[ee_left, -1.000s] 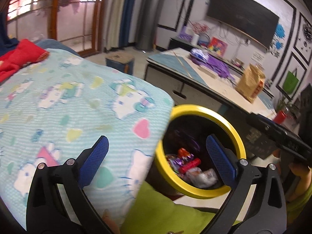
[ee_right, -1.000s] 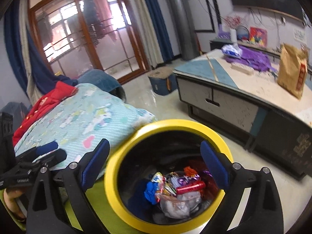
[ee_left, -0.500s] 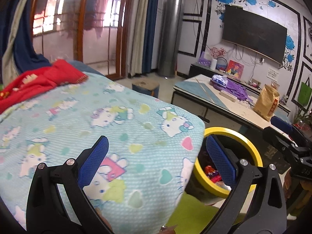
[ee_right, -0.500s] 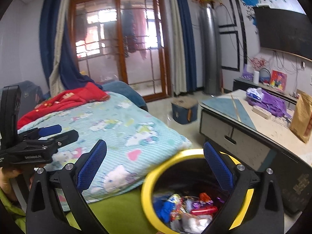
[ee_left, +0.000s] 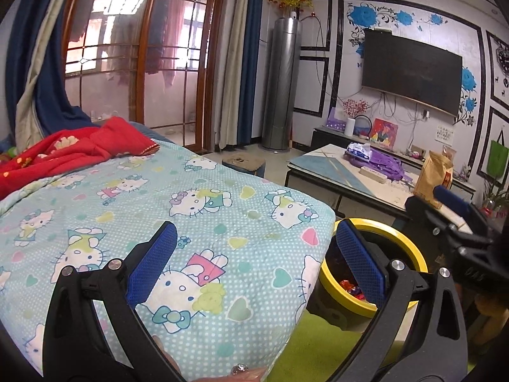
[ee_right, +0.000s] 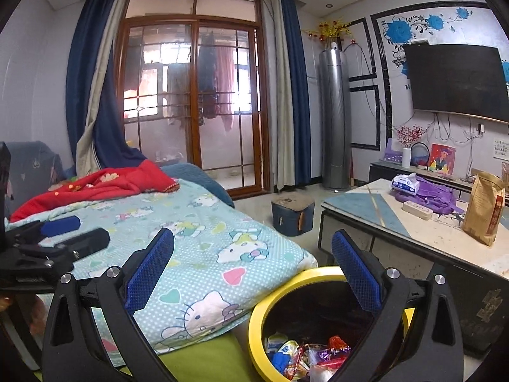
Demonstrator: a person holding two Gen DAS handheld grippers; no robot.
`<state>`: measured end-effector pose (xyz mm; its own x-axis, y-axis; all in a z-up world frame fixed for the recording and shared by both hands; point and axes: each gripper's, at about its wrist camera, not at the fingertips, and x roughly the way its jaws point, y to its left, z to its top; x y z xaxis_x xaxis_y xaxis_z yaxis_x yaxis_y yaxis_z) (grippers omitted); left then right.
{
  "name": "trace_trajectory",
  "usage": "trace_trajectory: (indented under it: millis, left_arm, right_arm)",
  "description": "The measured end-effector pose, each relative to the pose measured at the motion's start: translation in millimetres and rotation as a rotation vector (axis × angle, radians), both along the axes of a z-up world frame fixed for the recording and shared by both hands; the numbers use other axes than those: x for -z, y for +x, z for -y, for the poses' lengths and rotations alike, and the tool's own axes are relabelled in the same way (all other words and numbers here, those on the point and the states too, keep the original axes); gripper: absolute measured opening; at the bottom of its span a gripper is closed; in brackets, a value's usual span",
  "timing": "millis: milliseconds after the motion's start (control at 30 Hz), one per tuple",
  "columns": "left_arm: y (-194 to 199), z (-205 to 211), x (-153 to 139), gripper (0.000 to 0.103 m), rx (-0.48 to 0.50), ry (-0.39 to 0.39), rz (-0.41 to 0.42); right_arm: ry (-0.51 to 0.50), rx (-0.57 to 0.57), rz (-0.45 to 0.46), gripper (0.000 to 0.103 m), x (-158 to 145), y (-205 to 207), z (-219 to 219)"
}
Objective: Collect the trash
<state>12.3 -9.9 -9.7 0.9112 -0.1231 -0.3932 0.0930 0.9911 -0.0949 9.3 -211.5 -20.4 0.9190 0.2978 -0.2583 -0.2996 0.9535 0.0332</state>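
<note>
A black bin with a yellow rim (ee_right: 254, 324) stands low in the right wrist view, holding several colourful wrappers (ee_right: 305, 358). The same bin's rim (ee_left: 416, 251) shows at the lower right of the left wrist view, beside the bed. My left gripper (ee_left: 251, 264) is open and empty above a light blue cartoon-cat blanket (ee_left: 191, 203). My right gripper (ee_right: 253, 267) is open and empty, raised over the bin and the bed's edge. The left gripper (ee_right: 60, 232) appears at the left of the right wrist view; the right gripper (ee_left: 451, 219) shows at the right of the left wrist view.
A red garment (ee_left: 63, 152) lies at the bed's far end. A low table (ee_right: 423, 235) to the right carries a brown paper bag (ee_right: 483, 213), a purple cloth (ee_right: 429, 194) and a power strip. A blue stool (ee_right: 292, 213) stands on the floor. Green fabric (ee_left: 318, 347) lies below the bin.
Both grippers have tilted upward and away from the bin, which dropped lower in both views. More of the room and bed shows. Both stay open and empty.
</note>
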Motion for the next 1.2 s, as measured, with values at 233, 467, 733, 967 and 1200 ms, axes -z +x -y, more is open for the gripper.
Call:
trace_trajectory:
  millis: [233, 467, 733, 967, 1200]
  left_arm:
    - [0.2, -4.4, 1.1, 0.092, -0.004, -0.024, -0.007]
    - [-0.4, -3.9, 1.4, 0.092, -0.006, -0.025, -0.008]
    - [-0.1, -4.0, 1.8, 0.092, -0.008, -0.022, -0.007]
    - [1.2, -5.9, 2.5, 0.092, -0.011, -0.021, -0.008]
    - [1.6, -6.5, 2.5, 0.092, -0.012, -0.019, -0.007]
  right_arm:
    - [-0.013, -0.006, -0.008, 0.097, 2.5, 1.5, -3.4]
    - [-0.016, -0.008, -0.018, 0.097, 4.4, 2.3, -3.3]
    - [-0.016, -0.012, -0.017, 0.097, 5.8, 2.2, -2.6]
    - [-0.016, -0.012, -0.018, 0.097, 5.7, 2.1, -2.8]
    - [-0.017, -0.010, -0.020, 0.097, 6.6, 2.3, -2.2]
